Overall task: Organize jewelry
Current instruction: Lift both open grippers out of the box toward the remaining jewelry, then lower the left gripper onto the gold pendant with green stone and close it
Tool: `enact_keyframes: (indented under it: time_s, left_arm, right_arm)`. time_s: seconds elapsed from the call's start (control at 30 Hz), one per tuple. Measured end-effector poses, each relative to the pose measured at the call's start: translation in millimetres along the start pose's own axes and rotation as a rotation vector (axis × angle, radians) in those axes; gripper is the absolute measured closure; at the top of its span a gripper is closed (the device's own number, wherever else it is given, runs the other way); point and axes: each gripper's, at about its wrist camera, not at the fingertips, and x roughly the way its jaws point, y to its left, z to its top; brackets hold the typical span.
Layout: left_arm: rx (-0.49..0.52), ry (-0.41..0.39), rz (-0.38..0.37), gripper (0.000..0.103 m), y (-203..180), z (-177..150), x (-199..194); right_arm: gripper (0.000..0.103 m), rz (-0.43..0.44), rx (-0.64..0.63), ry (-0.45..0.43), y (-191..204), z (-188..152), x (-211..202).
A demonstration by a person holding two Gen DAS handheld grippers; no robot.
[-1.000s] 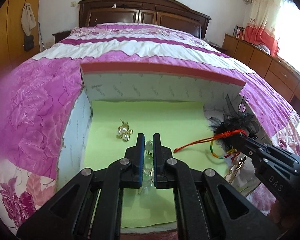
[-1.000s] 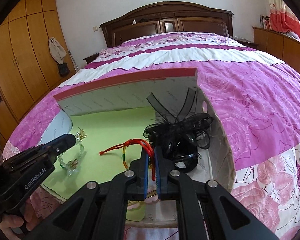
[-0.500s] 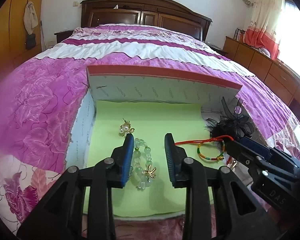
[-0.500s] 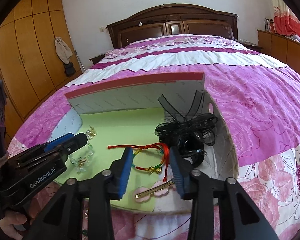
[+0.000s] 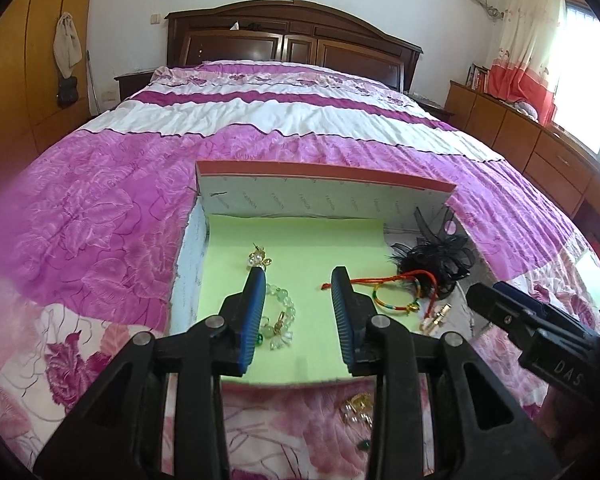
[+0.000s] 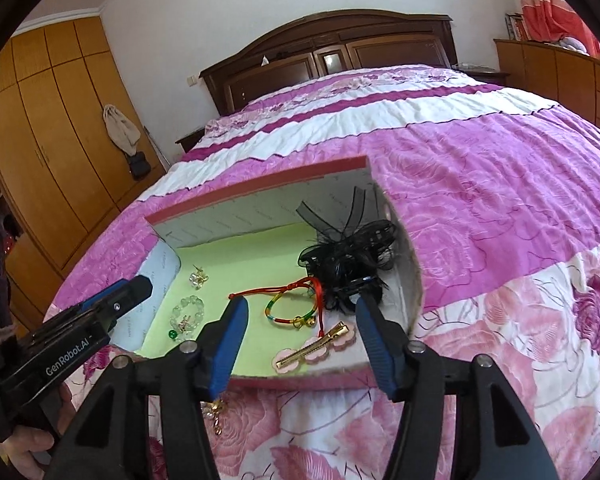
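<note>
An open box with a green lining lies on the bed. In it lie a pale green bead bracelet, pearl earrings, a red and multicoloured cord bracelet, a black hair bow and a gold hair clip on pink flowers. My left gripper is open and empty above the box's near side. My right gripper is open and empty above the cord bracelet.
More small jewelry lies on the pink bedspread in front of the box. A wooden headboard stands at the far end. A wardrobe is left, and a low cabinet is right.
Both grippers opened: the left let go of the bead bracelet and the right let go of the cord bracelet, both now lying in the box. Both grippers have pulled back and up.
</note>
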Motion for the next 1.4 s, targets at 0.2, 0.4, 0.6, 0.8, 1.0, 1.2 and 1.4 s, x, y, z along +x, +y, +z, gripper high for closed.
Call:
enact_keyframes:
  time_s: [0.2,0.4,0.6,0.8,1.0,1.2,1.4]
  left_arm:
    - [-0.007,0.000,-0.003,0.077,0,-6,-20]
    - [-0.001,0.014,-0.012,0.076,-1,-14,-37]
    - [0.016,0.040,-0.028,0.076,-7,-26,-48]
    - [0.012,0.085,-0.051,0.076,-12,-35,-43]
    - [0.011,0.145,-0.063,0.076,-20,-45,-29]
    - [0.019,0.204,-0.065,0.076,-26,-55,-10]
    - [0.031,0.253,-0.059,0.076,-31,-62,5]
  right_arm:
    - [0.044,0.002,0.010,-0.026,1,-3,-27]
    - [0.043,-0.006,0.011,-0.038,1,-11,-55]
    - [0.043,-0.011,0.027,-0.029,-6,-20,-75]
    - [0.043,-0.032,0.027,-0.020,-13,-30,-85]
    - [0.043,-0.039,0.042,0.000,-23,-39,-86]
    - [0.043,-0.031,0.075,0.024,-34,-46,-77]
    - [0.043,-0.014,0.108,0.042,-43,-50,-69]
